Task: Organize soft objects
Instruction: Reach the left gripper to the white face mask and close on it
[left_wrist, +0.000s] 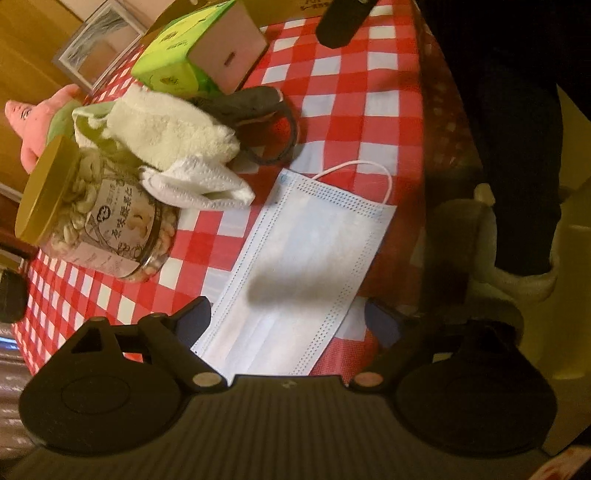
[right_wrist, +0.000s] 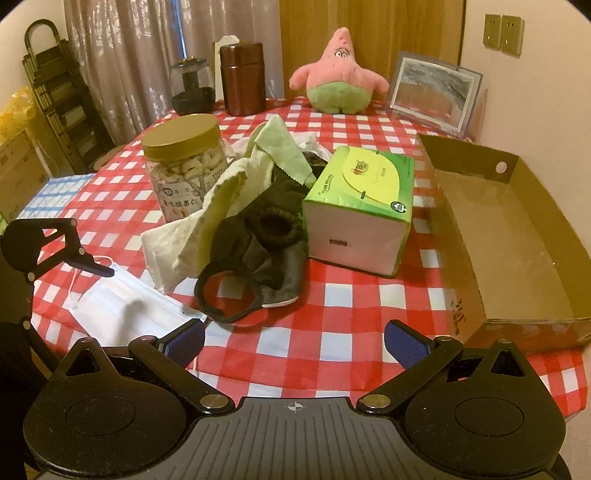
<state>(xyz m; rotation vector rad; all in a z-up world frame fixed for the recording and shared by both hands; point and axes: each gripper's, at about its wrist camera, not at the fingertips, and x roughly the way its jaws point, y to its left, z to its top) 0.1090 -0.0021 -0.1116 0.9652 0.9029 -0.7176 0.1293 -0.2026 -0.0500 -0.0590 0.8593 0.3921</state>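
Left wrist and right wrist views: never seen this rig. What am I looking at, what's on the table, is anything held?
There is no robot. A person holds one two-finger gripper per hand, each with a fisheye camera looking along its fingers.

The left wrist view shows the left gripper open over a face mask, not gripping it. The right wrist view shows the right gripper open and empty above the checked tablecloth.

On the table lie a pile of cloths, a black hair tie, a tissue box, a jar of cashews, a pink star plush and an empty cardboard tray.
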